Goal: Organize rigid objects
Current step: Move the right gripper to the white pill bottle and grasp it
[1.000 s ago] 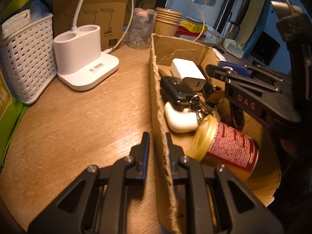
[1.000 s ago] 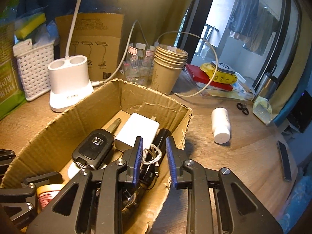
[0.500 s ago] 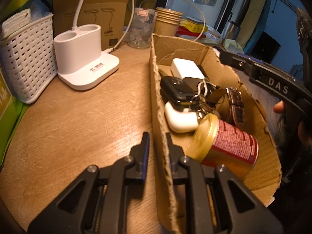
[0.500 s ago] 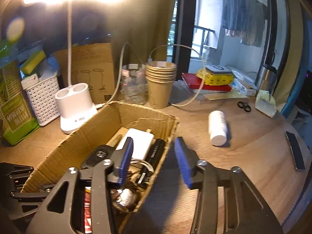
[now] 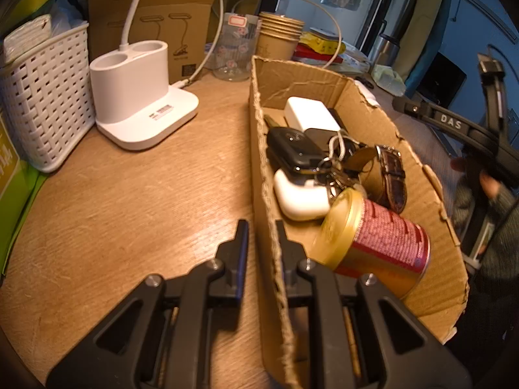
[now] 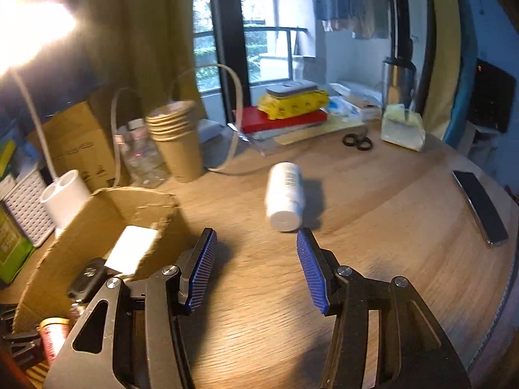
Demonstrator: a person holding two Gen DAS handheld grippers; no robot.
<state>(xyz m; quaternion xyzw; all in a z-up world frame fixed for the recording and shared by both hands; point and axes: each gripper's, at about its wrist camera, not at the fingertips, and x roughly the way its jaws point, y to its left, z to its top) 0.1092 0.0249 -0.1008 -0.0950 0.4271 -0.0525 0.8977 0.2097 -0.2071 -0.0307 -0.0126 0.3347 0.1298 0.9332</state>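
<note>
A torn cardboard box (image 5: 324, 74) holds a black car key (image 5: 292, 147), a white charger (image 5: 308, 113), a white earbud case (image 5: 298, 194), a key ring, a brown-strap watch (image 5: 392, 175) and a red and gold can (image 5: 382, 243) lying on its side. My left gripper (image 5: 260, 227) is shut on the box's left wall, one finger on each side. My right gripper (image 6: 256, 236) is open and holds nothing. It hangs over bare table to the right of the box (image 6: 97, 214). A white bottle (image 6: 285, 194) lies on its side just beyond its fingertips.
A dark phone (image 6: 480, 207) lies near the table's right edge, with scissors (image 6: 356, 142) farther back. Stacked paper cups (image 6: 176, 139), a glass jar and books line the back. A white lamp base (image 5: 139, 97) and a white basket (image 5: 42, 103) stand left of the box.
My right gripper opened, let go of the key-ring cord inside the box, and swung out to the right over the table towards the white bottle. The left gripper stayed clamped on the wall.
</note>
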